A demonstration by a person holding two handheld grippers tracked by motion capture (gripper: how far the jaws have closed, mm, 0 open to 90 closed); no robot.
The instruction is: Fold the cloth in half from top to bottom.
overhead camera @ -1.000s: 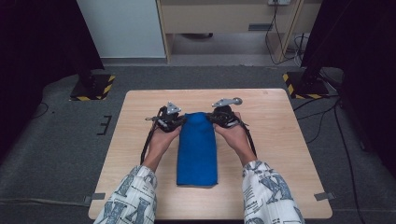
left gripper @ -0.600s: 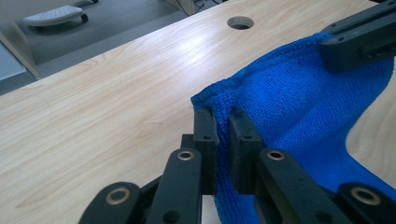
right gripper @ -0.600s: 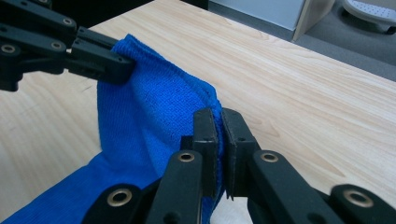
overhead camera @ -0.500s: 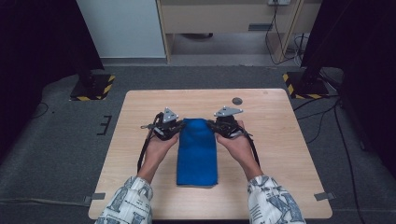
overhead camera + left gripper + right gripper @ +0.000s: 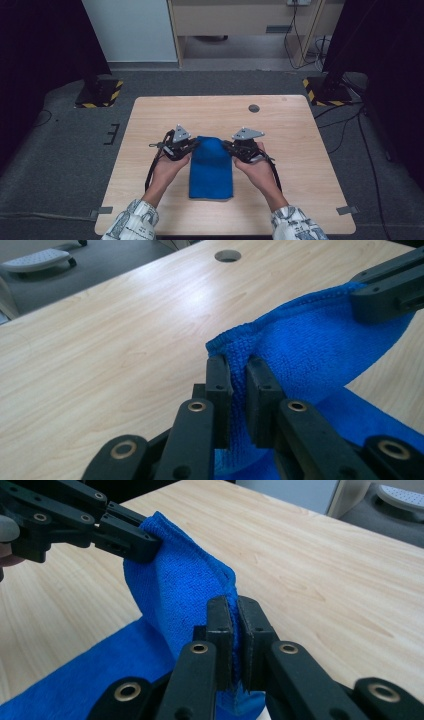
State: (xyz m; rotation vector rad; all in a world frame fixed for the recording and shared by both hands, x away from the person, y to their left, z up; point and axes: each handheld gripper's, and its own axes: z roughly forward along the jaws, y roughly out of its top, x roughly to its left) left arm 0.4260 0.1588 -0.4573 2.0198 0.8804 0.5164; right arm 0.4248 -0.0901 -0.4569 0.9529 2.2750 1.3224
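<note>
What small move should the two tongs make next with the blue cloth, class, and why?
Probably carry the lifted far edge on toward the person and lay it over the near end. Both the left tongs and the right tongs pinch far corners of the blue cloth, raised off the table, while its near part lies flat.

Right hand-held gripper (image 5: 239, 607) pinching a raised corner of blue cloth (image 5: 185, 587), left hand-held gripper (image 5: 142, 542) clamping the far corner, wooden desk (image 5: 320, 565) beneath

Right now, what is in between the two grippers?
The lifted far end of the blue cloth stretches between the left gripper and right gripper, seen in the high view.
</note>
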